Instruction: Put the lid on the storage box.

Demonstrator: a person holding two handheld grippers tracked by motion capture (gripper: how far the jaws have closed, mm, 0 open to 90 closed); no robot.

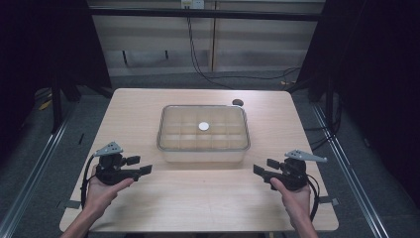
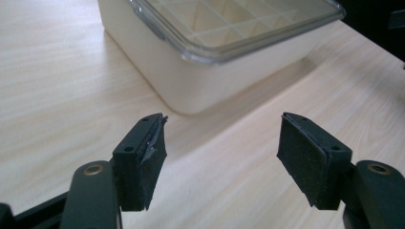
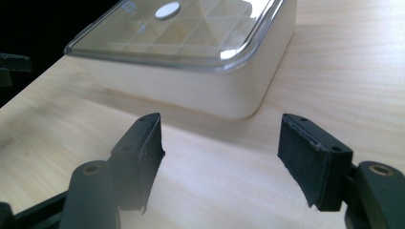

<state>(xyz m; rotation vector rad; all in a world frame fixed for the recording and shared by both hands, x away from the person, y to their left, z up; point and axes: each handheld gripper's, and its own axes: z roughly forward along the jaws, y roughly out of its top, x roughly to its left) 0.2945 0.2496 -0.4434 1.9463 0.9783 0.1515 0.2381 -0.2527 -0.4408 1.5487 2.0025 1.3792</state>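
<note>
A cream box (image 1: pixel 203 148) with a clear lid (image 1: pixel 203 128) stands in the middle of the wooden table (image 1: pixel 198 198); a grid of compartments shows through the lid, and a small white disc (image 1: pixel 203 126) sits at its centre. My left gripper (image 1: pixel 141 165) is held at the box's near left corner, jaws wide apart with nothing between them. At the near right corner my right gripper (image 1: pixel 265 168) is likewise open and empty. In the left gripper view the box (image 2: pixel 200 71) lies just beyond the left gripper (image 2: pixel 222 160). In the right gripper view the box (image 3: pixel 191 88) lies beyond the right gripper (image 3: pixel 219 160).
A dark round hole (image 1: pixel 237 102) marks the table behind the box at the right. Cables (image 1: pixel 208 74) run over the floor beyond the far edge. Bare wood stretches between my two hands along the near edge.
</note>
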